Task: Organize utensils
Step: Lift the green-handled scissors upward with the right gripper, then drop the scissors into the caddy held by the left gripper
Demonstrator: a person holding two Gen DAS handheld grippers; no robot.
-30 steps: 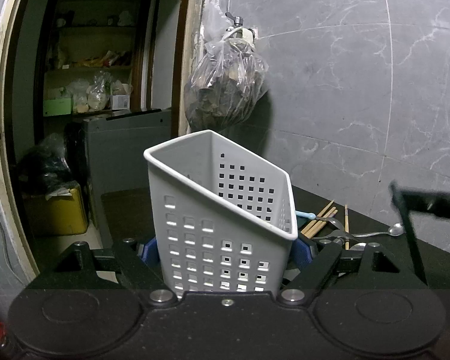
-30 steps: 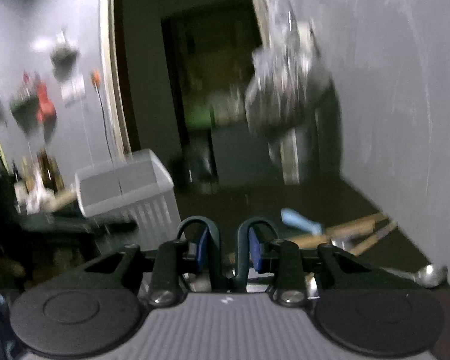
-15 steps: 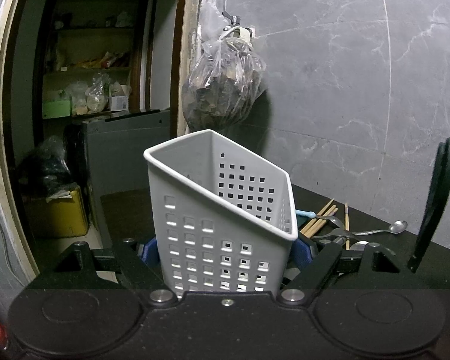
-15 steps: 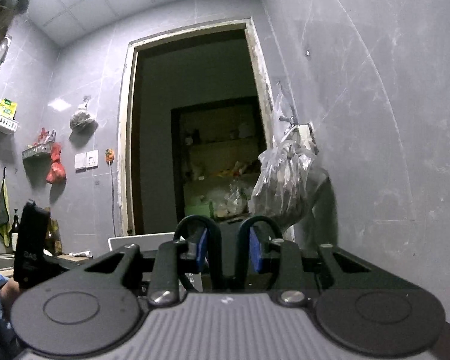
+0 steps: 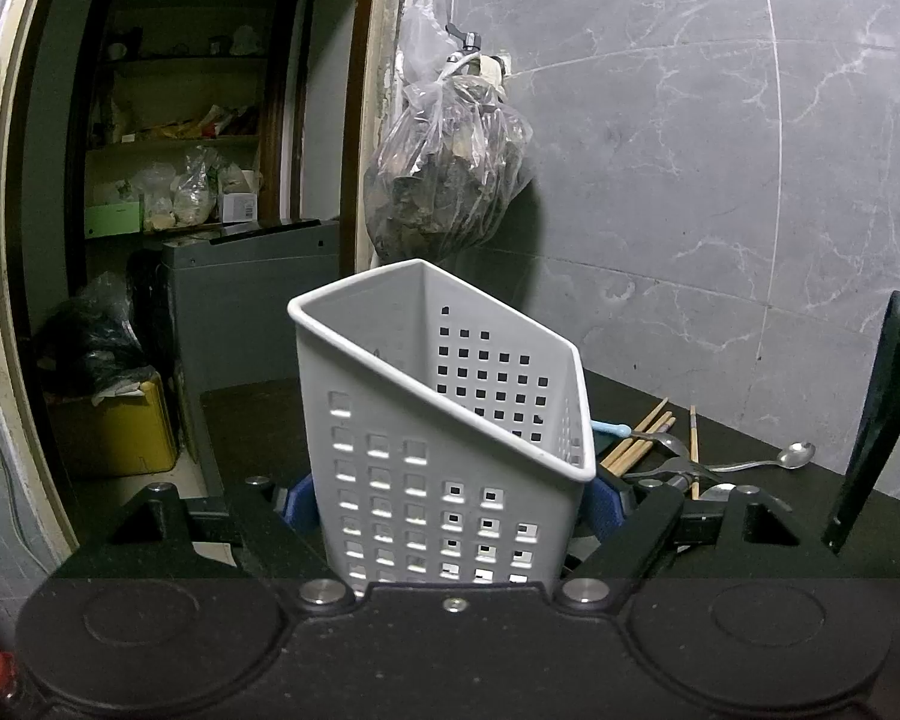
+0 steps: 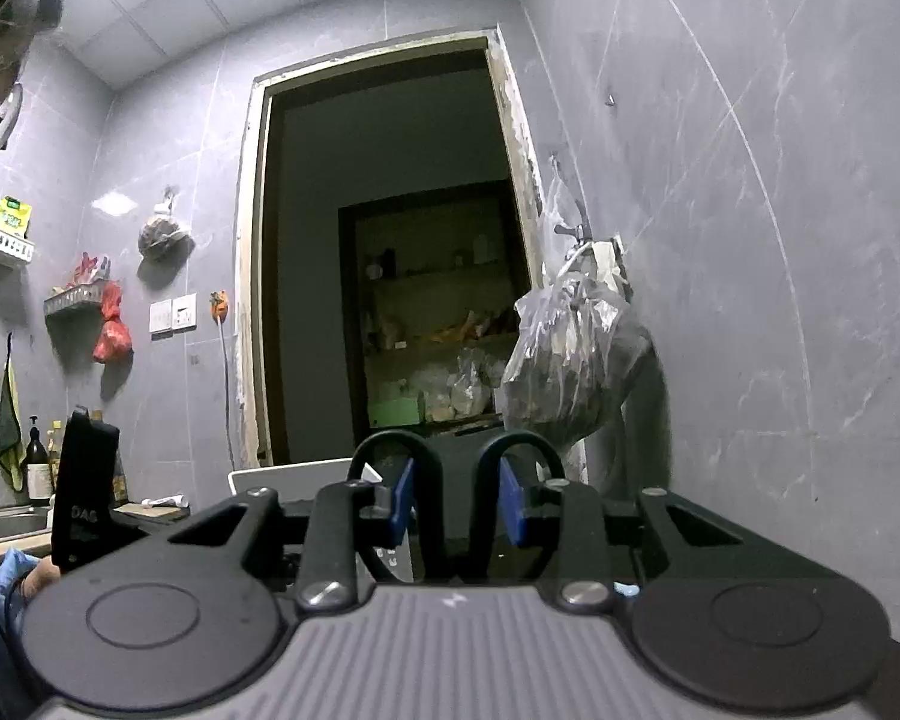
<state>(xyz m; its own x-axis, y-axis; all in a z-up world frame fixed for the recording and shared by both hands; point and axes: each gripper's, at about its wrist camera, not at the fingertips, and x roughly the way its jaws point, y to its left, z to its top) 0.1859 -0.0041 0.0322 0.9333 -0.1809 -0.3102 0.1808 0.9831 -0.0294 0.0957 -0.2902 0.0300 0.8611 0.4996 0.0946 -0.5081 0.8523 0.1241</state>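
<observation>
So my left gripper (image 5: pixel 450 507) is clamped on the white perforated utensil caddy (image 5: pixel 444 420), blue pads pressed against its two sides low down, and the thing sits tilted, its open top leaning toward the right. It stands on the dark countertop (image 5: pixel 750 420) at the near left end, close to the doorway (image 5: pixel 168 210).

The loose utensils are all behind it to the right, against the grey wall: a few wooden chopsticks (image 5: pixel 642 438), a metal spoon (image 5: pixel 792 456) lying flat with its bowl toward the far right, some other metal cutlery I can't make out well, and a light blue handle (image 5: pixel 612 429) poking out just past the caddy's rim.

My right gripper (image 6: pixel 457 501) is aimed level, at the doorway more than the counter. Its jaws are easing apart with a modest gap and nothing between the pads. A bag of stuff (image 6: pixel 570 372) hangs from a wall tap on the right.
</observation>
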